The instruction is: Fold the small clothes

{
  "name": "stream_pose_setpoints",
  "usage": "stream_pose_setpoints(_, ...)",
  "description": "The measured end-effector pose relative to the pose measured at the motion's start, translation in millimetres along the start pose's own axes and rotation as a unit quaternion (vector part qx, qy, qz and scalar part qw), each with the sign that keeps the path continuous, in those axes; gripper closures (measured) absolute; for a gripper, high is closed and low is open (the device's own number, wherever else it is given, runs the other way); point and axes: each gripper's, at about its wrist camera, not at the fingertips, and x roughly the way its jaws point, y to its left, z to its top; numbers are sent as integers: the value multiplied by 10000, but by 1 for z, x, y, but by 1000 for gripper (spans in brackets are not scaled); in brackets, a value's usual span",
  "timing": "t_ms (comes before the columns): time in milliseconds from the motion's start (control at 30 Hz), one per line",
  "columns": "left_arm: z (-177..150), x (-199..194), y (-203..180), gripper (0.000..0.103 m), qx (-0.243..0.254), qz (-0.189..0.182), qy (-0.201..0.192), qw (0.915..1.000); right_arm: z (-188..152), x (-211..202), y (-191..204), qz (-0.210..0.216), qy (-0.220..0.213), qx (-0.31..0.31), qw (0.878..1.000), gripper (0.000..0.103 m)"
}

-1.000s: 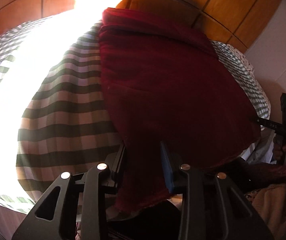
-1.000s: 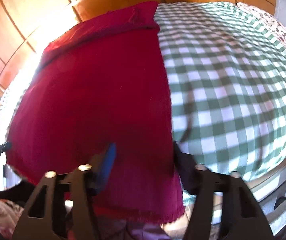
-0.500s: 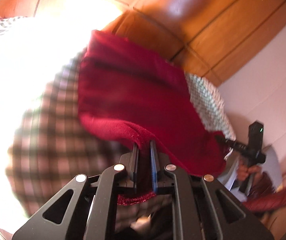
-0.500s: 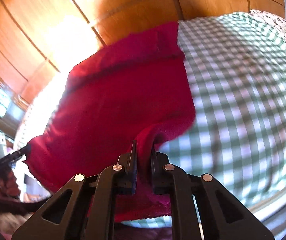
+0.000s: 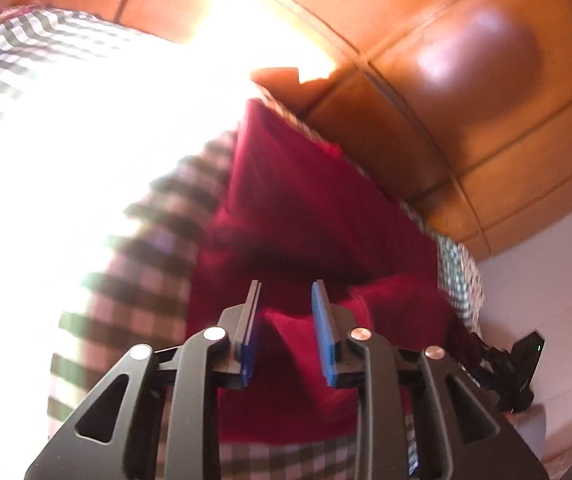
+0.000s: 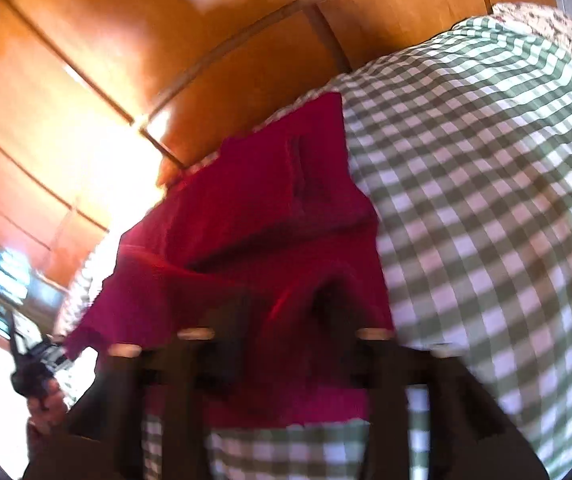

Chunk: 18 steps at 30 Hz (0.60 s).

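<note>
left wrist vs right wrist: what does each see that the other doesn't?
Left wrist only: sharp left tongs, jaws opening with blue pads apart and red cloth between them, a blown-out glare patch and a white wall.

Right wrist only: right tongs motion-blurred, jaws opening, and floral fabric at the bed's far end.

Both: red cloth folded over, green checked bedspread, wooden panelling.

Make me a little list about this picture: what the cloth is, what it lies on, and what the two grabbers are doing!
cloth: dark red fabric garment, partly folded over itself
lies on: green-and-white checked bedspread
behind: orange wooden panelling
left gripper: jaws opening, cloth between them, not pinched
right gripper: jaws opening, blurred, cloth between them
</note>
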Motion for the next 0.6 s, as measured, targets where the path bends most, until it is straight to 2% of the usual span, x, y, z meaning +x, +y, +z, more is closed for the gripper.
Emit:
stream_pose_setpoints(33,4,-8,6,67,-49,28,-101,9999,3,-6,-2,-16,-188,75,9998,14)
stream_pose_setpoints(100,8,-15,8,61,-42,149,-269,9995,6,-13,-8,64,-262,165,9995,14)
stream_pose_setpoints(133,4,-17,10,60,-12,172,-286,9994,5,-17,-12,40,-279,211,9994,13)
stream_pose_setpoints(200,-5,-25,17,53,113,202,-284,9993,-1,-26,-21,-17,-268,232,9994,11)
stream_pose_setpoints(267,-18,-30,26,48,277,253,-187,9991,-12,-33,-30,-104,-205,223,9995,11)
stream_pose_setpoints(433,-54,-10,31,48,507,240,307,9980,-51,-35,-43,-326,46,25,9995,11)
stream_pose_setpoints(500,-67,-8,27,48,617,184,384,9972,-61,-24,-39,-424,146,-145,9989,16)
stream_pose_setpoints(567,-71,-2,17,48,720,220,386,9964,-64,-9,-34,-589,198,-337,9975,33)
stream_pose_setpoints(600,-71,0,15,48,757,261,370,9961,-64,-4,-33,-651,178,-389,9970,35)
